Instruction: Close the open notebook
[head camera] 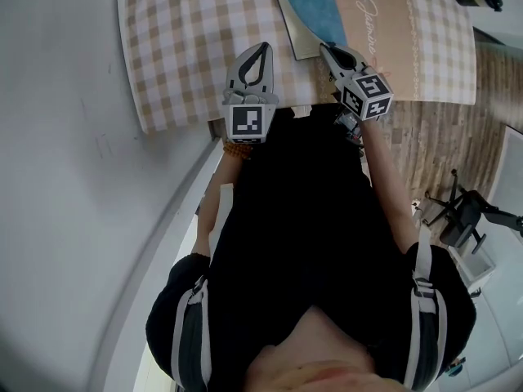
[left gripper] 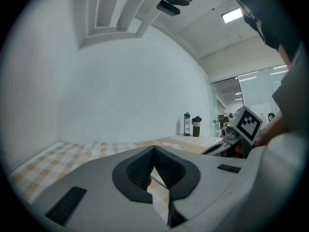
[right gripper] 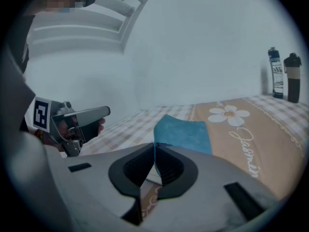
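Note:
The notebook (head camera: pixel 315 11) lies on the checked tablecloth (head camera: pixel 188 47), blue cover up, with a thin pale strip along its left edge. In the right gripper view its blue cover (right gripper: pixel 186 134) fills the space just past the jaws. My right gripper (head camera: pixel 324 48) (right gripper: pixel 155 146) is shut, its tips at the notebook's near corner; I cannot tell if they touch it. My left gripper (head camera: pixel 264 47) (left gripper: pixel 154 150) is shut on nothing. It hovers over the cloth a little left of the notebook.
The tan flower-print band of the cloth (right gripper: pixel 241 129) runs to the right of the notebook. Two bottles (right gripper: pixel 284 76) stand at the table's far end. A pale wall (head camera: pixel 57 137) flanks the table's left side. An office chair (head camera: pixel 462 211) stands on the wood floor at right.

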A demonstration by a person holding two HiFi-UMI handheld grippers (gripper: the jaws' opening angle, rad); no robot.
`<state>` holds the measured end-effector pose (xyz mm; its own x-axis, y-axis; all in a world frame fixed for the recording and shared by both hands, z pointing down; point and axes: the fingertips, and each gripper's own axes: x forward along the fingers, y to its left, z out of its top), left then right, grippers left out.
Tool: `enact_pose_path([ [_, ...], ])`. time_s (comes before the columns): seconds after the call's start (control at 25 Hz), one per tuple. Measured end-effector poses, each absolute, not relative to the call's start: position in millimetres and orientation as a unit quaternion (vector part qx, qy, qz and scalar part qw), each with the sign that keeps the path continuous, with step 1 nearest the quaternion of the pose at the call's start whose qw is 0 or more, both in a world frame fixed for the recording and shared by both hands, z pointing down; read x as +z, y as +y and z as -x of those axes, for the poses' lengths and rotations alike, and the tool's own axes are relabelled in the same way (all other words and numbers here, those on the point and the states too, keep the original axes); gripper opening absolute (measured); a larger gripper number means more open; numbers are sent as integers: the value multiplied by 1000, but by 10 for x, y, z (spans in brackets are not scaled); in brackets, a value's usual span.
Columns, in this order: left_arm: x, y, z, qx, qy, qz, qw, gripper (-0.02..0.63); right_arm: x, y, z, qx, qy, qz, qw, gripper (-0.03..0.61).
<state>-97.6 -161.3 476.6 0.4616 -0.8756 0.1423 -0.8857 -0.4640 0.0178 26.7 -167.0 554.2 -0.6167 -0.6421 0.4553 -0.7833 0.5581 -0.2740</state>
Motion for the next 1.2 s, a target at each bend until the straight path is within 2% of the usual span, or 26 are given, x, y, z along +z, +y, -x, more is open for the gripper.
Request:
enact_pose_path([
  [0.6,4717,-1649,992,58,-528,-846,37,12,5842,-1611,-55,251,-882,-336,214,29],
  [0.84,4713,-1680,1043,61,-536,-841,36,12,5944,-1540,72,163,-894,-289,302,60],
  [1.0,4697,-1713,1044,61,-537,-841,31,12,6036,-1493,92,190,-892,-268,310,82],
  [1.12,4690,-1730,1019,58,-534,-843,31,12,6068,-1437,158,212,-899,-235,302,158],
  [1.2,4693,-1735,996,59,-530,-845,32,12,6043,-1419,172,218,-905,-217,293,158],
])
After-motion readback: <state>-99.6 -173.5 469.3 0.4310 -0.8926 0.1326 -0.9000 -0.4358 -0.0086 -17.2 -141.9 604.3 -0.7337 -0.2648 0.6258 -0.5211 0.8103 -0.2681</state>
